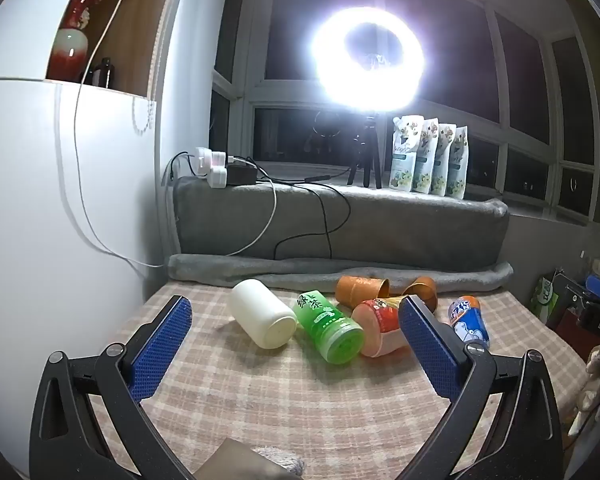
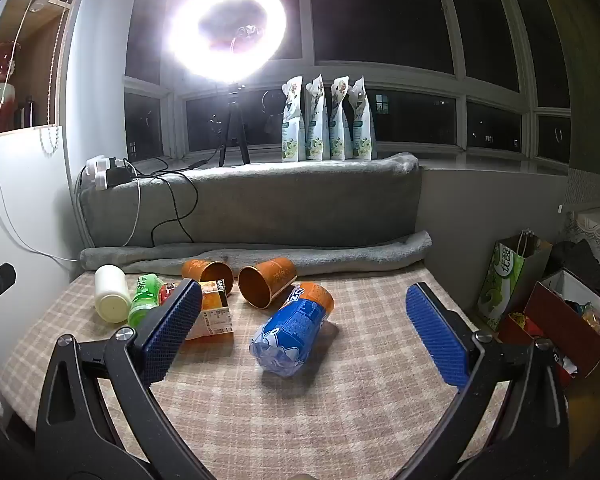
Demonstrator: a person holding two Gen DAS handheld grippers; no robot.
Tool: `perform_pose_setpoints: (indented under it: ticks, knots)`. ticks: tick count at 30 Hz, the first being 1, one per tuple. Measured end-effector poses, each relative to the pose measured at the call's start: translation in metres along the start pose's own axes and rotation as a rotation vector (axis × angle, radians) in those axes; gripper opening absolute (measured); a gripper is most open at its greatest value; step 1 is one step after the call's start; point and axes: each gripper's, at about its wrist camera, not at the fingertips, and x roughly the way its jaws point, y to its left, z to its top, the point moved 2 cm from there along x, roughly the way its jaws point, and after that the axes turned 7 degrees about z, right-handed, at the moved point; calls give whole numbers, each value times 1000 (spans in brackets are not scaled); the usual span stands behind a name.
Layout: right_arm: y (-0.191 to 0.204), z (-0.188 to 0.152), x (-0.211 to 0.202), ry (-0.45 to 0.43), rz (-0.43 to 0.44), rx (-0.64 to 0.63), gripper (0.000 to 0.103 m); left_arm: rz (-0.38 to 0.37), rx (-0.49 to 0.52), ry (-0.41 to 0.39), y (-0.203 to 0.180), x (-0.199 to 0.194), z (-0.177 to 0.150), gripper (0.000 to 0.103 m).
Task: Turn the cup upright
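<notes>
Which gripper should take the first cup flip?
Either could, but probably right. The right gripper, open, has the blue cup lying on its side between its fingers. The left gripper, also open, faces the white cup and green cup, packed tighter.

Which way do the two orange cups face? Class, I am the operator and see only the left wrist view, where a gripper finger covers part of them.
Observer: In the right wrist view both lie on their sides. The orange cup beside the blue bottle turns its open mouth toward the camera.
Operator: And the second one?
Observer: The second orange cup also shows its mouth, partly behind a carton.
Operator: Is the right gripper free?
Observer: The right gripper is open and holds nothing. The bottle lies ahead between its fingers.
</notes>
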Motion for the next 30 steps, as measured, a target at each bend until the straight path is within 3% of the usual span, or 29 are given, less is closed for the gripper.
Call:
perform_pose_setpoints:
  ticks: [30]
  knots:
    - [2, -1, 1, 1, 1, -4, 103, 4, -6, 5, 1, -2, -3, 103]
